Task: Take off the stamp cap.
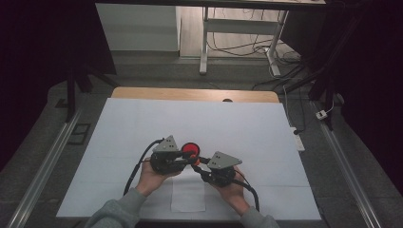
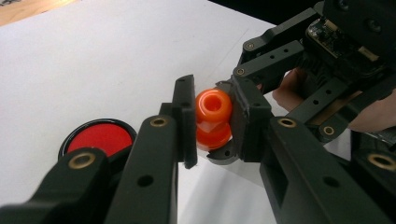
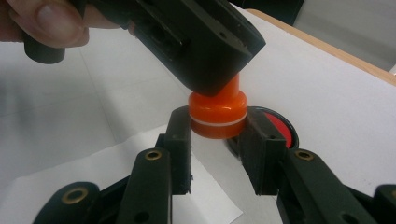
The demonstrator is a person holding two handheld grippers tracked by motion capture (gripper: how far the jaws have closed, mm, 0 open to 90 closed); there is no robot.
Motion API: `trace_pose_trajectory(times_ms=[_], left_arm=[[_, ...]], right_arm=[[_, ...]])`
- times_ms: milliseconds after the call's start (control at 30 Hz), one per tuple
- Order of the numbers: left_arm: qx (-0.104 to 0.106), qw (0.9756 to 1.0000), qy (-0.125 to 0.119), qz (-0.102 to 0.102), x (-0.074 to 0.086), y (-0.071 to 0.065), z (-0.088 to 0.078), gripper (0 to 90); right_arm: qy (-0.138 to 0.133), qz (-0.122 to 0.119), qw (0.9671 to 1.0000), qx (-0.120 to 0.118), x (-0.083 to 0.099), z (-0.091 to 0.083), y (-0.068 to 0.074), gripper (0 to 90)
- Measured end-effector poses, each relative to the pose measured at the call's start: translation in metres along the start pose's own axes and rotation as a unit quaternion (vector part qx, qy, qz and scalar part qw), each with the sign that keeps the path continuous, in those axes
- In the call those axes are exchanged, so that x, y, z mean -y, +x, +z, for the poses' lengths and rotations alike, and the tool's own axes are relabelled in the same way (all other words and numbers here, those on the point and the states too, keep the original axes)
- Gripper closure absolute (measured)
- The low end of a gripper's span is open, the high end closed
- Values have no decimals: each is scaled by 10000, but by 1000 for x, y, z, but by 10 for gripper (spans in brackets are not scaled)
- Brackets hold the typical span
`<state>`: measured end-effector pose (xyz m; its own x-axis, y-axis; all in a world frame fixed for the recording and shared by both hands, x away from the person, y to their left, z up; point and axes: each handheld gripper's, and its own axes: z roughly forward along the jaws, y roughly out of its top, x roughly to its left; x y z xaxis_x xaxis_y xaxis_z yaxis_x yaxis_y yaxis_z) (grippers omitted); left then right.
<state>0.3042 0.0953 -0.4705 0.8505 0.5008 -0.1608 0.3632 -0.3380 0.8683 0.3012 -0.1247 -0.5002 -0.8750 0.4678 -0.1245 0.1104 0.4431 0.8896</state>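
A small orange plastic piece (image 1: pixel 194 161) with a narrow neck and a wider base is held just above the table between both grippers. My left gripper (image 2: pixel 211 116) is shut on its hollow neck (image 2: pixel 213 105). My right gripper (image 3: pixel 218 135) is shut on the wide base (image 3: pixel 217 116), which has a thin white line around it. In the high view the left gripper (image 1: pixel 189 159) and the right gripper (image 1: pixel 196 165) meet tip to tip at the piece. A round red pad in a black rim (image 1: pixel 190 148) lies on the table just behind them.
A white sheet (image 1: pixel 142 123) covers the table, with a wooden edge (image 1: pixel 190 93) at the far side. A small loose slip of white paper (image 1: pixel 188 194) lies near the front edge between the person's forearms. Metal rails run along both sides.
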Motion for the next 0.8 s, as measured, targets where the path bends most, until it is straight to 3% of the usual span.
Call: trace_pose_trajectory(times_ms=[400,433,500,533,567,667,800], left_arm=[[-45,10000,-10,-4,0,-1,0,731],[-312,9993,-200,43,0,-2,-4,731],[-334,9981,-500,-134,-3,8,-23,732],[-351,9978,-536,-156,-3,12,-30,731],[-387,9976,-542,-164,-1,14,-34,731],[-401,9981,-440,-158,4,16,-36,731],[-320,9986,-402,-113,4,13,-32,730]], right_arm=[[40,-6,10000,13,0,-1,0,649],[58,-15,10000,6,0,0,0,651],[429,-160,9988,146,8,3,-2,651],[327,96,9994,105,14,2,-5,651],[214,297,9993,64,16,1,-7,651],[198,103,9997,87,7,1,-4,651],[277,73,9996,84,9,2,-3,650]])
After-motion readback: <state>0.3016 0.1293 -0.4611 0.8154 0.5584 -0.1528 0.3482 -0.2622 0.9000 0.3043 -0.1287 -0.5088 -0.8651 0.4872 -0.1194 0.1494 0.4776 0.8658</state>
